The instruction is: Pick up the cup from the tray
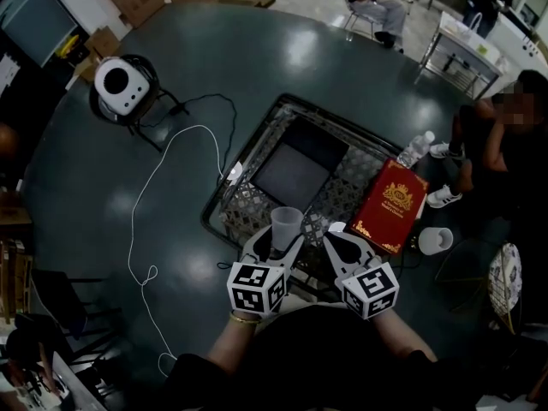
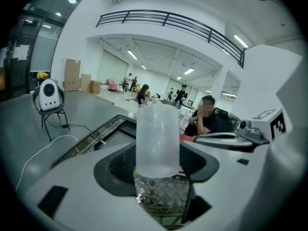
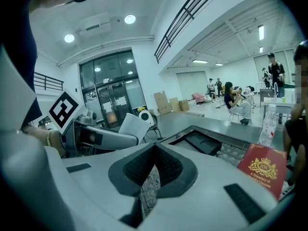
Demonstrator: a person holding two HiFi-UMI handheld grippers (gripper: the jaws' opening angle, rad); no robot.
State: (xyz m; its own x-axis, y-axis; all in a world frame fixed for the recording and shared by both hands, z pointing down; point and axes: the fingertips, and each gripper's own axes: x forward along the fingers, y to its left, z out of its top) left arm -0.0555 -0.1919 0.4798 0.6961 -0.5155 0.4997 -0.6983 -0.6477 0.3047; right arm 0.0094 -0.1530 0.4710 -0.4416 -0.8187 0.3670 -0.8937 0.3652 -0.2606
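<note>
A translucent plastic cup (image 1: pixel 286 225) stands upright between the jaws of my left gripper (image 1: pixel 278 245), which is shut on its lower part. In the left gripper view the cup (image 2: pixel 157 141) fills the middle, held above the patterned floor of the tray (image 2: pixel 103 131). The metal tray (image 1: pixel 257 144) lies in the middle of the round dark table, just beyond both grippers. Just to the right of the left one, my right gripper (image 1: pixel 336 245) holds nothing. In the right gripper view its pads (image 3: pixel 166 170) meet at the tip with nothing between them.
A red box (image 1: pixel 391 205) lies against the tray's right side, with a water bottle (image 1: pixel 416 150) behind it and a white cup (image 1: pixel 435 241) to its right. A white device on a stand (image 1: pixel 120 85) and a white cable (image 1: pixel 163 187) are at the left. A seated person (image 1: pixel 514 144) is at the right.
</note>
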